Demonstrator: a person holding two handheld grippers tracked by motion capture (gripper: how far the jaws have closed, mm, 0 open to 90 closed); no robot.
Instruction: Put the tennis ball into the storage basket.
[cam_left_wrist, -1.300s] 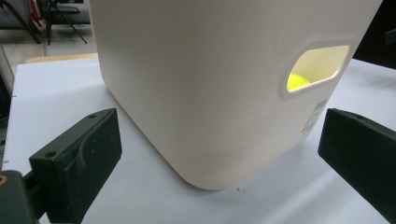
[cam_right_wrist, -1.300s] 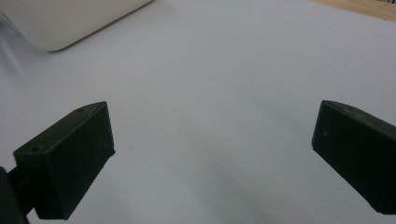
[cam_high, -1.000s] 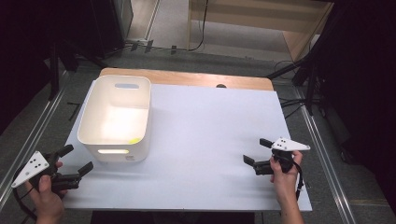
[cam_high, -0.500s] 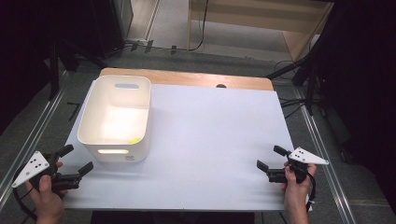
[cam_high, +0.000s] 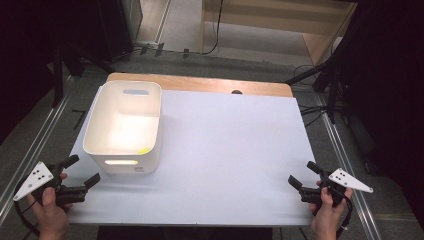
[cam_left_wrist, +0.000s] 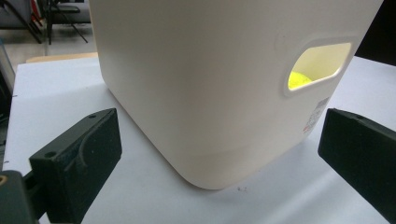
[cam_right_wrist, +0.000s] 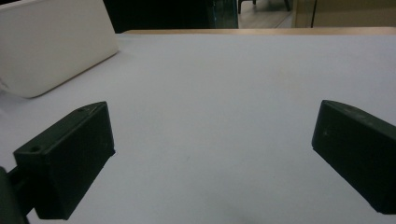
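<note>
Wooden table (cam_high: 200, 84) bears a white sheet (cam_high: 230, 150) covering nearly its whole top; a strip of bare wood shows along the far edge. One white plastic bin (cam_high: 125, 127) stands directly on the sheet, at the left side.

Each hand gripped a black tool: the left gripper (cam_high: 82, 172) and right gripper (cam_high: 302, 175) had blocky matte jaws (screw holes visible), dotted grey three-cornered plates, trailing black cables.
</note>
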